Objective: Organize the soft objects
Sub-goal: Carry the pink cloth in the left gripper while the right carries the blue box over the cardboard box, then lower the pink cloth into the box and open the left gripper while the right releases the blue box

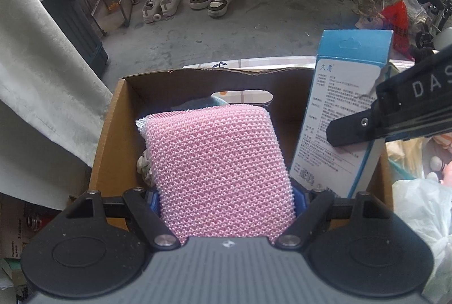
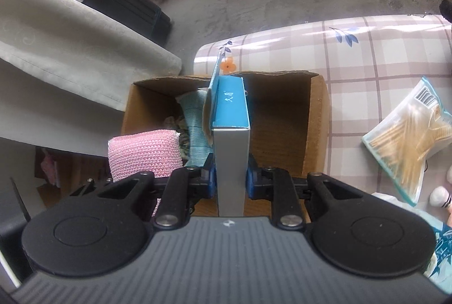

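Both loads hang right over the cardboard box (image 2: 319, 106): left gripper (image 1: 226, 199) clamps the pink mesh sponge (image 1: 220, 171), right gripper (image 2: 230, 177) pinches the blue carton (image 2: 230, 140) upright, long axis pointing down into it.

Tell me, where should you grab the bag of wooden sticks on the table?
Best guess: grab the bag of wooden sticks by its near short end, coming down from above. It lies flat on the checked tablecloth, bulging in the middle, so its thin edge looks easiest to pinch. Both hand-held grippers are busy now: left on the pink sponge, right on the blue box.
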The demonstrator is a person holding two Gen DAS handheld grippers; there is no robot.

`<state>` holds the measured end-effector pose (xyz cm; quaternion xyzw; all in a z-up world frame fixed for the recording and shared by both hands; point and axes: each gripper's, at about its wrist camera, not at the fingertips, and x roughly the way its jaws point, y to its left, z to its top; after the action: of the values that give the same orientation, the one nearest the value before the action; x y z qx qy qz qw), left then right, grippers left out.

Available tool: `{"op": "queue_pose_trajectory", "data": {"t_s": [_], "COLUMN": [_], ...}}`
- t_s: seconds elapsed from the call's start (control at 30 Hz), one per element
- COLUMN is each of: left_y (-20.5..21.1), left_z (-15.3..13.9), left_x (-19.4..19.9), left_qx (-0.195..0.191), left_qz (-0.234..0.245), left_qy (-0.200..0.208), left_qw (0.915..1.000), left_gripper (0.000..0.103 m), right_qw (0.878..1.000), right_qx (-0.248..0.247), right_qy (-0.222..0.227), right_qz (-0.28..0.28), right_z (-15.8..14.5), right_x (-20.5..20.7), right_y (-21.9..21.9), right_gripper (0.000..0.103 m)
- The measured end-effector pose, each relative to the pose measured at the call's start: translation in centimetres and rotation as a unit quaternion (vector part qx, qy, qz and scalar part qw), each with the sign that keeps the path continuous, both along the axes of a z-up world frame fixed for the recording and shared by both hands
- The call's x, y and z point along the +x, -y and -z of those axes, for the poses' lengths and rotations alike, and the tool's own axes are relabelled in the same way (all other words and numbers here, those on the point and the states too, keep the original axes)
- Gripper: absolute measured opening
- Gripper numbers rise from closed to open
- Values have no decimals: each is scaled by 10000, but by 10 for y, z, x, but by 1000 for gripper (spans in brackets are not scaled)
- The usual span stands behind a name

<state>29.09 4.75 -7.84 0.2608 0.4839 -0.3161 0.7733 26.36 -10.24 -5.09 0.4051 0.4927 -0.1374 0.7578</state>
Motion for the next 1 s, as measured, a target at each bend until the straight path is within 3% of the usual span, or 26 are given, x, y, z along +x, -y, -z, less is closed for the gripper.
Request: {"op": "queue_pose_trajectory", "data": {"t_s": [0.47, 0.63, 0.83, 1.0], "left_y": [42, 48, 42, 32], "left_z": [54, 74, 77, 72], "left_x": [0, 5, 6, 4], "left_qx": [100, 267, 336, 278], "left_qz": [1325, 1425, 1356, 1297], "left_qy": [490, 430, 421, 519], "left_qw": [9899, 9885, 9893, 9898], "left_gripper": [86, 88, 90, 90], "right_qw": [9934, 9916, 9922, 9934], "right_qx": [-631, -680, -641, -713], "right_qy": [-941, -1097, -1068, -903], "right_qz": [-187, -76, -10, 41], "right_z": [31, 41, 45, 35], "right_x": [17, 17, 15, 10], "right_y": [4, 11, 15, 15], "right_gripper": [21, 23, 25, 39]}}
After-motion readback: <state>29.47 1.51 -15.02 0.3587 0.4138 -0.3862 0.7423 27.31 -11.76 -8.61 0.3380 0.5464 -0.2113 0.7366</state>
